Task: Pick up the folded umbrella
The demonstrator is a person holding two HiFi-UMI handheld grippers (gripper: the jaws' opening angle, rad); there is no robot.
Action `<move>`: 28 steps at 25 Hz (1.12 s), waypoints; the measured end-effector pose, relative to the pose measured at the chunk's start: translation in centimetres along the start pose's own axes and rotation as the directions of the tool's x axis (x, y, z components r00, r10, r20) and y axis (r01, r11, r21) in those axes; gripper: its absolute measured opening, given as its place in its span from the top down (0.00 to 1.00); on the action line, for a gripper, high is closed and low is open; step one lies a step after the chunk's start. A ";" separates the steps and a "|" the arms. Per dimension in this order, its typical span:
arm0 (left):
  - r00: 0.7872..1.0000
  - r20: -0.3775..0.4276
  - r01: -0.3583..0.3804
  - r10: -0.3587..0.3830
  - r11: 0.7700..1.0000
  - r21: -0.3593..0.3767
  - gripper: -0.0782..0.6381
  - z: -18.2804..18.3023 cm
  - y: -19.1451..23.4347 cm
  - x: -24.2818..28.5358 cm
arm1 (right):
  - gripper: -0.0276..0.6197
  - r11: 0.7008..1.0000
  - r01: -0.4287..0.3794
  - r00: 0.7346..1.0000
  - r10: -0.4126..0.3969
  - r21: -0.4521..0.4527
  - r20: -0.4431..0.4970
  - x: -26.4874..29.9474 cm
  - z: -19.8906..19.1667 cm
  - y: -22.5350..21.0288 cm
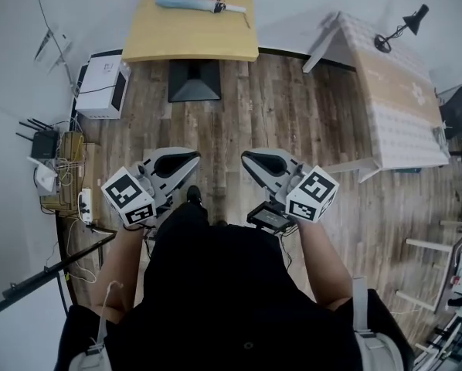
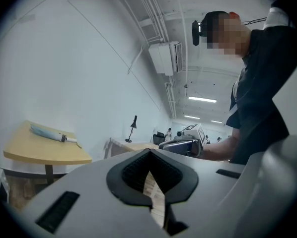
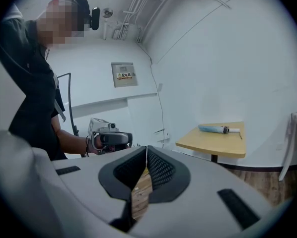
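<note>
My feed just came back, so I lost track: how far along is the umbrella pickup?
Nothing looks done yet: the folded umbrella lies untouched on the yellow table across the wood floor. In hand: nothing; the left hand-held gripper and right hand-held gripper are shut and empty, well short of the table. Left: approach the table, open a gripper, grasp the umbrella and lift.

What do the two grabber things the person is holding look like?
The left hand-held gripper and the right hand-held gripper each have a smooth, pale grey shell that narrows to a point. Black ribbed pads line the inside of the jaws. Behind each sits a white cube printed with black square markers. The person wears a black top.
</note>
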State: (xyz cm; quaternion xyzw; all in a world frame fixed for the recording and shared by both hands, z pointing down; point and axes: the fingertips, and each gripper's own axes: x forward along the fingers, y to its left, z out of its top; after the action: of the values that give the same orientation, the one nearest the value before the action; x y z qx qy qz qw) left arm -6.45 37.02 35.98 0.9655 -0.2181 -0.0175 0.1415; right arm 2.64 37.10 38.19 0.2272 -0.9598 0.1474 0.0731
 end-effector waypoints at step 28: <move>0.999 -0.044 0.013 -0.014 1.000 -0.017 0.88 4.9 23.4 7.7 | 0.93 0.996 0.086 0.995 -0.085 -0.001 0.058 12.8 7.7 -21.7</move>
State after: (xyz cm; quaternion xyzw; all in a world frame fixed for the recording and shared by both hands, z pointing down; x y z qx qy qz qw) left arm -9.68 12.20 38.04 0.9658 -0.2084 0.0011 0.1541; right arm 0.70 10.88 39.01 0.2722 -0.9512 0.1358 0.0520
